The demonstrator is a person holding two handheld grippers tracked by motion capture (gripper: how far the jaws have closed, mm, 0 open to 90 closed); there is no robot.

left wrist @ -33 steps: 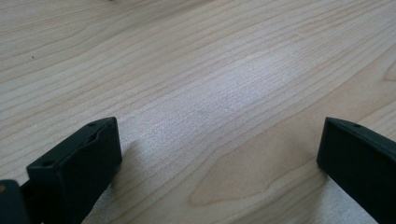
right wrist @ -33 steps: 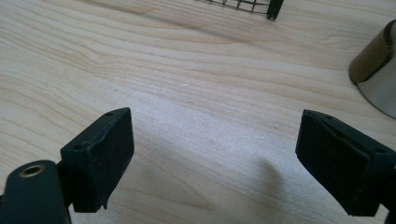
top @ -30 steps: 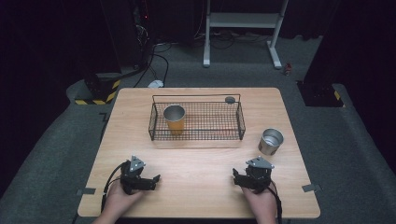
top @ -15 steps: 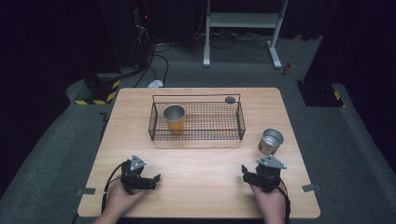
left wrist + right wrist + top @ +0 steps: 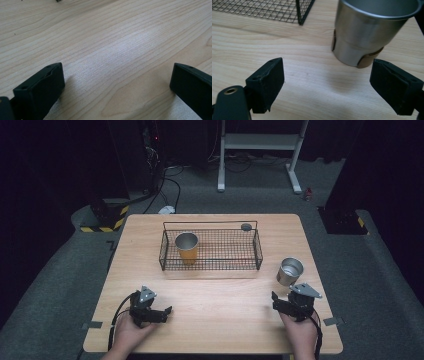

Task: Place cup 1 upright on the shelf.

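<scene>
Two metal cups are counted: one silver cup (image 5: 290, 271) standing on the bare worktop (image 5: 220, 320), and one orange-bodied cup (image 5: 187, 247) standing inside the basket. One black wire basket (image 5: 257, 251) is present. One small dark round object (image 5: 246, 226) is seen at the basket's far rim. Two claws are counted, the left claw (image 5: 164, 313) and the right claw (image 5: 276, 301). One worktop is provided.

Lab: dark room, cables (image 5: 167, 187), equipment stand (image 5: 260, 142)
</scene>
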